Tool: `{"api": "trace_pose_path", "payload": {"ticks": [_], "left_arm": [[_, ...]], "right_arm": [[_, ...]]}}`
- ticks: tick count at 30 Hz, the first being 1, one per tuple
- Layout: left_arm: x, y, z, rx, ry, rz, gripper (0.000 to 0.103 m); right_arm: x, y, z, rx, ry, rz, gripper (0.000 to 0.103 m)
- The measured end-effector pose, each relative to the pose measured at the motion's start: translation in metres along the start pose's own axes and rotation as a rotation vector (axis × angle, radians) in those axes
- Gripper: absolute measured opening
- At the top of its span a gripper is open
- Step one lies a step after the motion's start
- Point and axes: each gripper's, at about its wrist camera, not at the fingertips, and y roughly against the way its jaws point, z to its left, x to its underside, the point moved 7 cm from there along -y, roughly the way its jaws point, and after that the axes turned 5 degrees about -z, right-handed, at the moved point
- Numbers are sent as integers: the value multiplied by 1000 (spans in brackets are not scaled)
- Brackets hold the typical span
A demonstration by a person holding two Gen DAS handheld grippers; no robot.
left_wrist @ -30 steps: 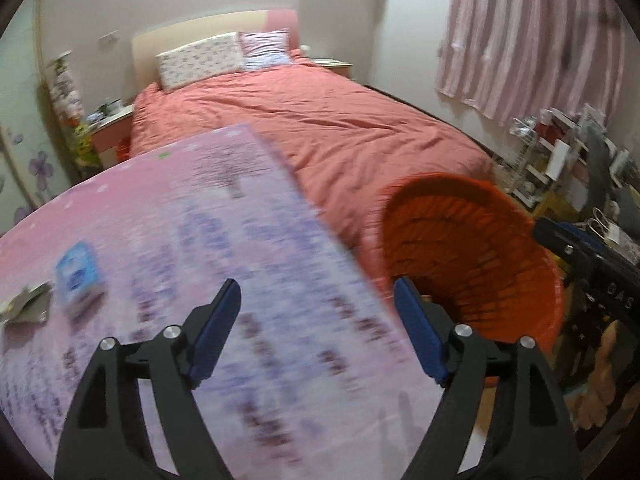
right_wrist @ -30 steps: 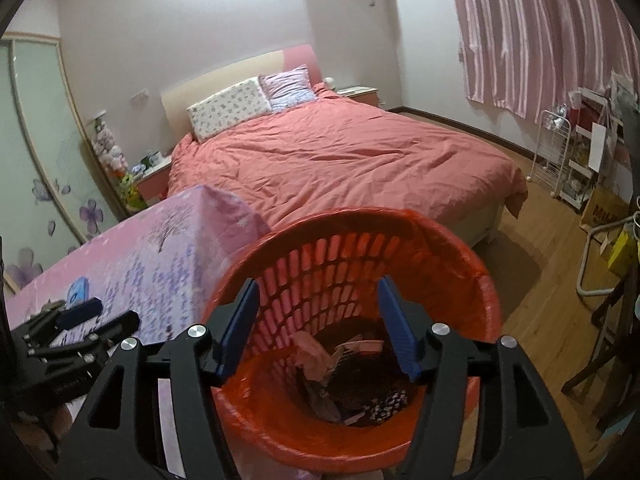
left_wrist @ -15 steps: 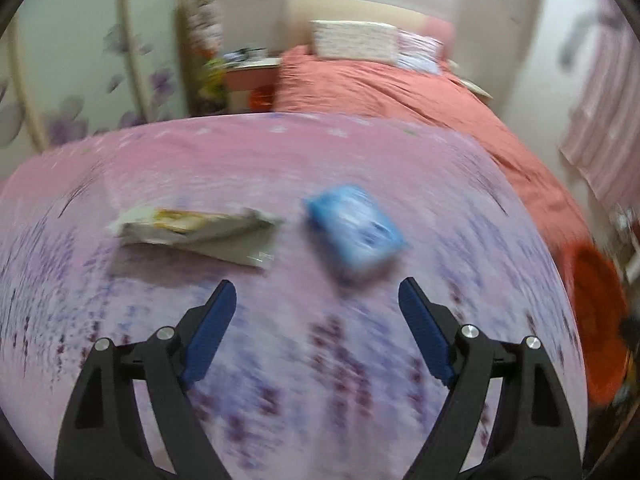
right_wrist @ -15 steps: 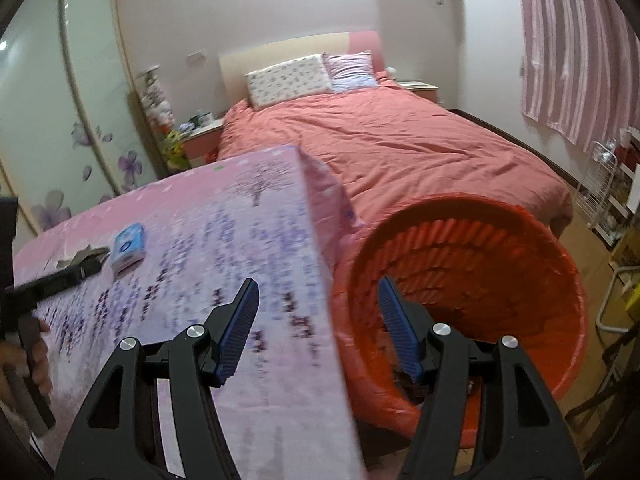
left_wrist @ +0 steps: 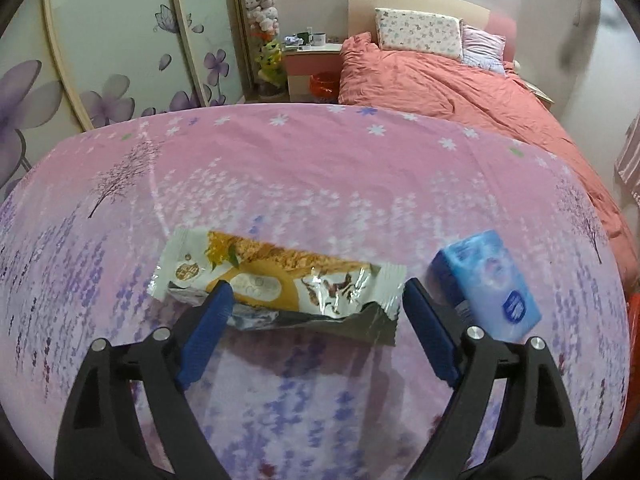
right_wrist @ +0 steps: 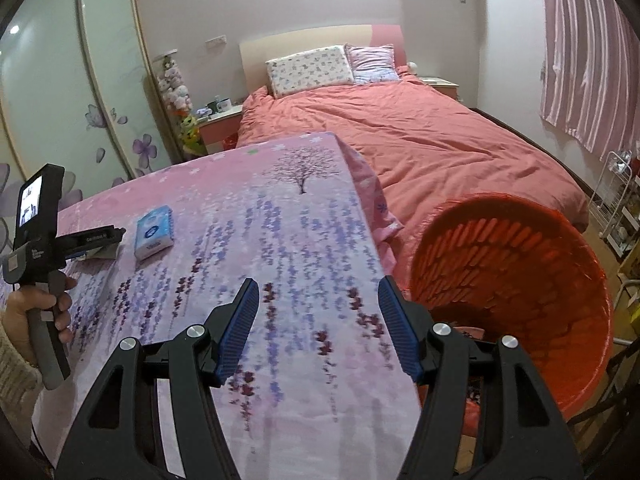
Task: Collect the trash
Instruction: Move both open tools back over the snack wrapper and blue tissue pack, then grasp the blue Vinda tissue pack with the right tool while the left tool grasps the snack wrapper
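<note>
An empty snack wrapper (left_wrist: 280, 284), white, yellow and silver, lies flat on the pink flowered tablecloth (left_wrist: 320, 168). My left gripper (left_wrist: 316, 296) is open and hangs just over the wrapper's near edge, one finger at each side. A blue tissue pack (left_wrist: 486, 282) lies right of the wrapper; it also shows in the right wrist view (right_wrist: 154, 232). My right gripper (right_wrist: 318, 294) is open and empty above the table's right edge. The orange trash basket (right_wrist: 516, 288) stands beside the table, right of it. The left gripper (right_wrist: 92, 240) shows at the far left there.
A bed with a salmon cover (right_wrist: 420, 128) lies beyond the table. A wardrobe with flower doors (left_wrist: 120, 40) and a nightstand (left_wrist: 312, 60) stand at the back. A wire rack (right_wrist: 616, 200) stands at the far right.
My left gripper has swung left from the basket, across the table, and come down over the wrapper. My right gripper has moved left from over the basket to the table's edge.
</note>
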Motion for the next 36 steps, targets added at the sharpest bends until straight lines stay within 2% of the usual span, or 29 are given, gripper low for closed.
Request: {"api": "trace_pose_path", "payload": {"ticks": [7,14,15,17,21,25,26,27,29,36], "left_arm": [[28,15,45,53,-5,11,81],[47,34,84,91,-12,18,80],[48,38,88,106,-5,14,80],[48,42,92,126,2,7,82],[47,48,95,165,31,-13,85],[40,49,94,222,103,-28,88],[37,49,93,234,118,-32,90],[34,49,91,242,134,-35,91],[27,45,86,234,156,-34,92],[20,10,73,118,187,22,89]], "right_arm": [[3,-12,43,-63,38,28,62],[3,-45,108,-169,91,84,63],[1,-53,118,-183,96,92,72],[-2,-66,134,-202,109,96,77],[-5,-99,161,-189,146,132,79],[-6,-121,176,-177,160,175,79],[-7,-123,178,-180,163,177,77],[-8,-125,180,-175,171,178,67],[-9,-130,179,-160,178,193,56],[-6,-116,152,-147,111,181,53]]}}
